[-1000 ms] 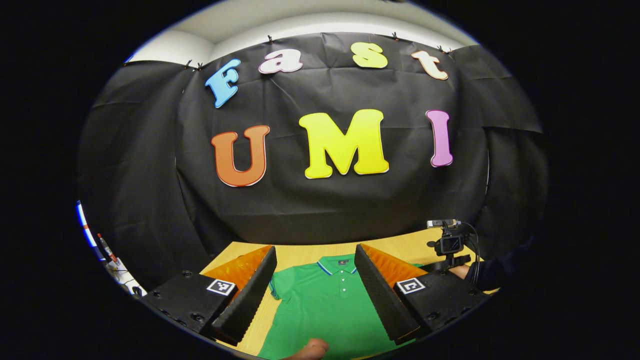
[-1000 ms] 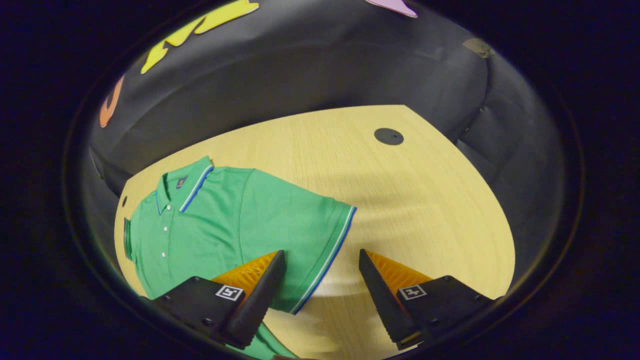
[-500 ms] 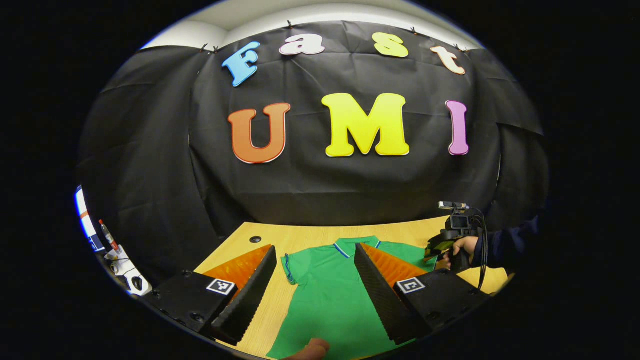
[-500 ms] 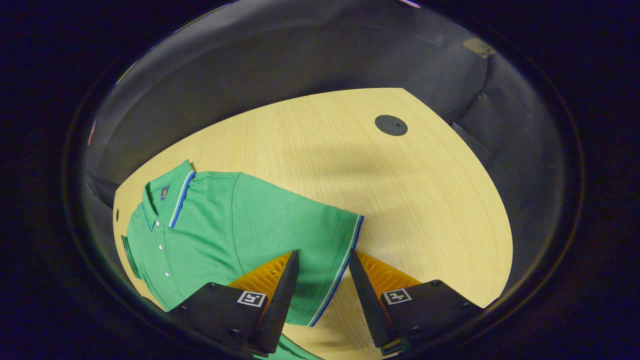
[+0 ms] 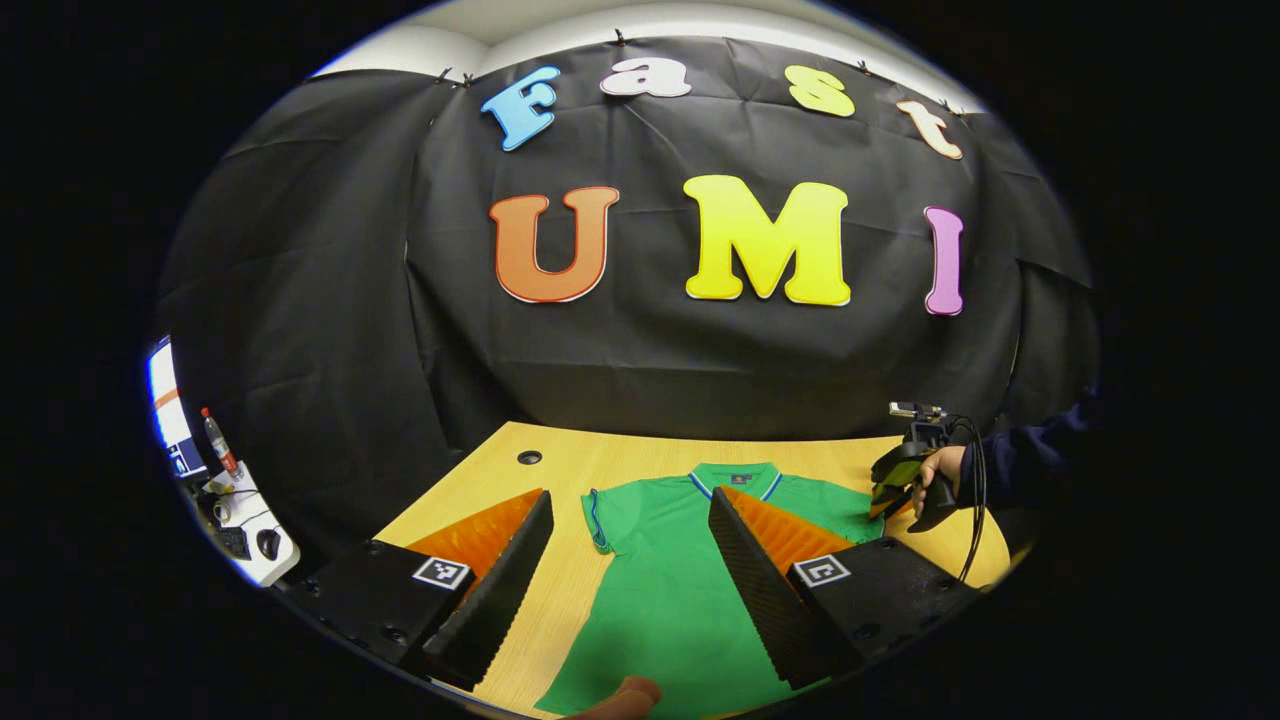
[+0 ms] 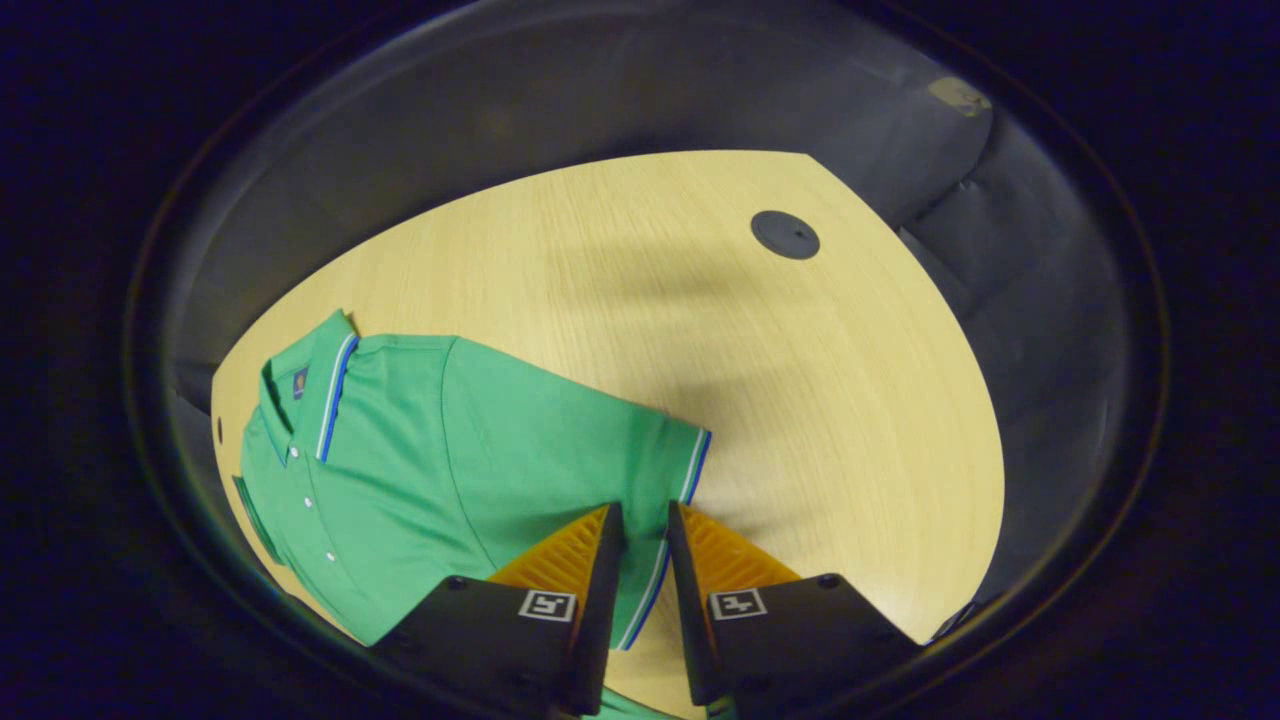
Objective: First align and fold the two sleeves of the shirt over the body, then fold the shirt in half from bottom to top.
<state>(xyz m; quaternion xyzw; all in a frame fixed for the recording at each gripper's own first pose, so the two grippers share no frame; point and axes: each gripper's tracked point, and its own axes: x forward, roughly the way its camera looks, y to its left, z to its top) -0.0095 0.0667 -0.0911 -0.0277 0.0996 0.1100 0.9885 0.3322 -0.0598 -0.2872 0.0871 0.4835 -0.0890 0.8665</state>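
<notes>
Shirt (image 6: 430, 470) fabric lay spread flat on the wooden bench (image 6: 820, 380), collar toward the far wall and both sleeves out. The right tool (image 6: 645, 555) had narrowed to a slim gap around the striped cuff (image 6: 693, 466) of one sleeve; whether it pinched cloth I could not tell. The left tool (image 5: 630, 580) hovered wide apart over the shirt's body, holding nothing. Judging by this, the first sleeve fold was starting; next, that cuff needs lifting across the body.
</notes>
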